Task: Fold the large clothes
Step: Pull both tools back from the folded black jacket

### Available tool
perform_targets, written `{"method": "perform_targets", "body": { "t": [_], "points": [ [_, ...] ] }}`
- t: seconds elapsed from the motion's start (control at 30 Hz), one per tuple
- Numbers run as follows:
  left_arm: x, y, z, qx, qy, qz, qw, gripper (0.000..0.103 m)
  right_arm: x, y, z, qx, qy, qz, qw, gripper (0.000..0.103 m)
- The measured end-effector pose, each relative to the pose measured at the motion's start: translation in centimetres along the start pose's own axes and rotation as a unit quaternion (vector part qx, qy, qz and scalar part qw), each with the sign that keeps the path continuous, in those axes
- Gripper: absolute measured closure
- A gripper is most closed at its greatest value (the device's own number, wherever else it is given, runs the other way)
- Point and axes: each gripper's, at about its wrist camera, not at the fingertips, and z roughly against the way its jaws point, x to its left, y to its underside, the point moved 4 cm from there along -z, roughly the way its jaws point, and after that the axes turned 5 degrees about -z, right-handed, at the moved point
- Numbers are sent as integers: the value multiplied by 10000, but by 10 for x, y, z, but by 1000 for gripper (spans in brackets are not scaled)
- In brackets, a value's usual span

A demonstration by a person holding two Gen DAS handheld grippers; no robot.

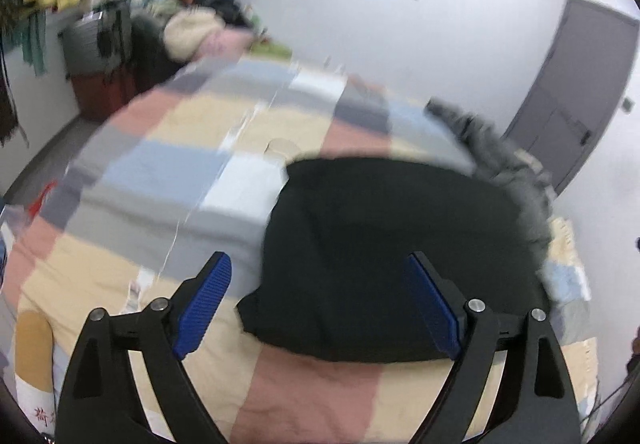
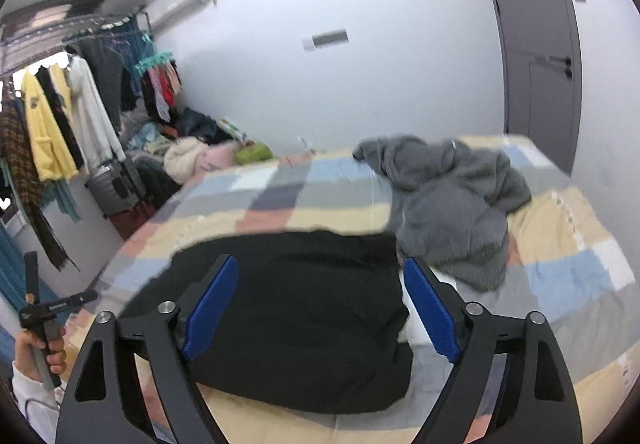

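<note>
The black garment (image 2: 292,316) lies folded in a compact block at lower centre, on the checked bed (image 2: 568,284). Both claws, left claw (image 1: 320,300) and right claw (image 2: 320,304), hang above it, spread wide, gripping nothing (looks like a finished fold). Next up, probably the rumpled grey fleece (image 2: 448,204) upper right. Motion blur hides the black cloth's edges.

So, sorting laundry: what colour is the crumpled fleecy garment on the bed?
Grey fleecy garment; right wrist view.

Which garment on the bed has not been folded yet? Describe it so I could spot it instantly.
Start at the bed with the checked quilt. On its far side, toward the dark door, lies the grey fleece garment. It is fuzzy and crumpled, unlike the flat black garment beside it.
</note>
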Motion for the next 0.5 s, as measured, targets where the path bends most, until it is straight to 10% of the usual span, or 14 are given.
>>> {"method": "perform_targets", "body": {
  "t": [0.5],
  "points": [
    [-104, -27, 165, -1661, 471, -931, 9806, 0, 107, -17, 116, -1133, -679, 713, 9887, 0]
  ]
}}
